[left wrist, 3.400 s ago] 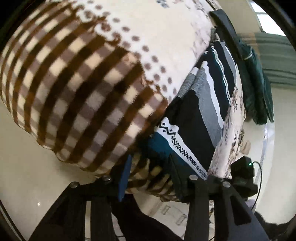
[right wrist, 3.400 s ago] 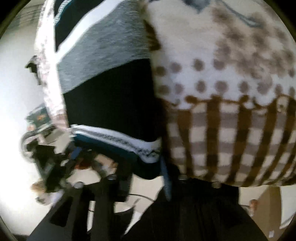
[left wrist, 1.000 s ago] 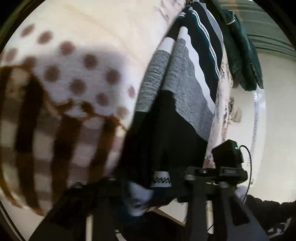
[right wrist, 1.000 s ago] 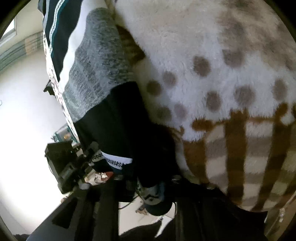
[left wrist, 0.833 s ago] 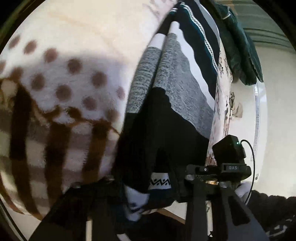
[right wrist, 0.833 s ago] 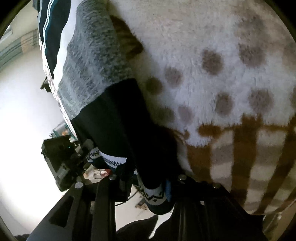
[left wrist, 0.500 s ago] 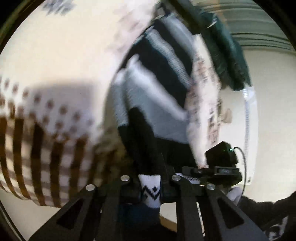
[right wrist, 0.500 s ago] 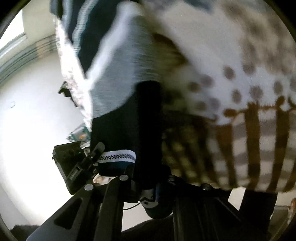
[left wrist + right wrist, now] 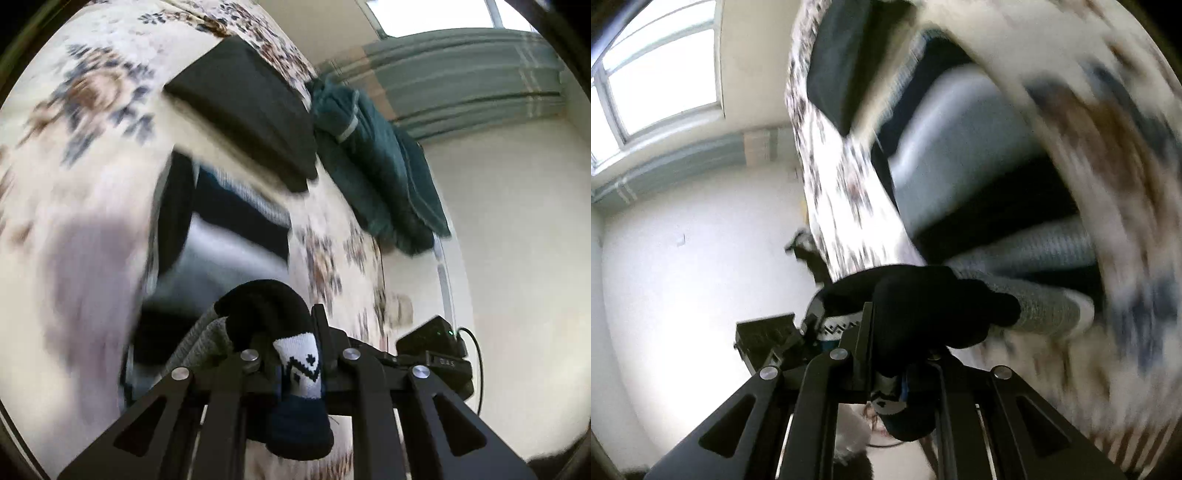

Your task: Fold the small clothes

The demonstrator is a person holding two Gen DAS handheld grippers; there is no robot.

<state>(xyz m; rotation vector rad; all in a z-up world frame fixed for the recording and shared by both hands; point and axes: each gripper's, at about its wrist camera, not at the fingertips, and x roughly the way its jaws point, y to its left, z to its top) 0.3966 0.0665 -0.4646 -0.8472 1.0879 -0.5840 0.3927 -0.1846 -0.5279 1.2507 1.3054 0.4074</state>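
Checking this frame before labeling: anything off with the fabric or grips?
Nothing damaged. Both grippers, left and right, are shut on the striped sweater, lifting its hem off the floral blanket. Heavy motion blur.

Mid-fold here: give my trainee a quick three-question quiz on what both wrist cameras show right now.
1. True or false: the left gripper is clamped on the striped knit sweater's patterned hem.
2. What does the right gripper hold: A) the sweater's black band, B) the teal quilted jacket, C) nothing?
3. Fill in: the folded black garment lies on the ____ bedspread.

Key: 1 true; 2 A; 3 floral.
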